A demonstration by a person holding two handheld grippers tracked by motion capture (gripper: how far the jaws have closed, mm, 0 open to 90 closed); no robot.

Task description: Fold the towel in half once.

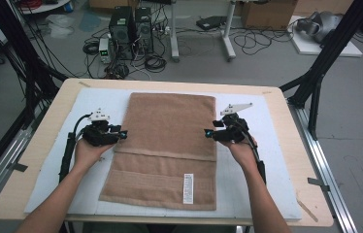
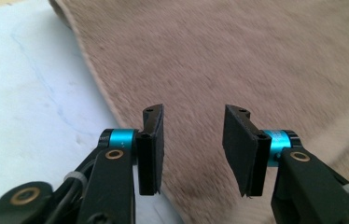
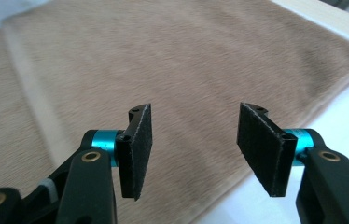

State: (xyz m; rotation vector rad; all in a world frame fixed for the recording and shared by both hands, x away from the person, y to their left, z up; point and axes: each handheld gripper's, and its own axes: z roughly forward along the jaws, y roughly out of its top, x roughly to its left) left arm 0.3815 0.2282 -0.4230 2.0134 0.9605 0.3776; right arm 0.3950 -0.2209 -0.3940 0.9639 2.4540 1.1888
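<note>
My left hand-held gripper (image 1: pixel 121 133) and right hand-held gripper (image 1: pixel 209 132) gape wide, empty, at the flat brown terry towel's (image 1: pixel 167 145) side edges; nothing looks folded yet.

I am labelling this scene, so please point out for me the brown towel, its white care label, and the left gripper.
brown towel (image 1: pixel 170 121): high view, middle of its upper part.
white care label (image 1: pixel 188 188): high view, middle of the label, near the towel's near edge.
left gripper (image 2: pixel 193 149): left gripper view, midway between its fingertips.

Brown towel (image 1: pixel 170 145) flat, lengthwise on white mat (image 1: pixel 276 145)
</note>
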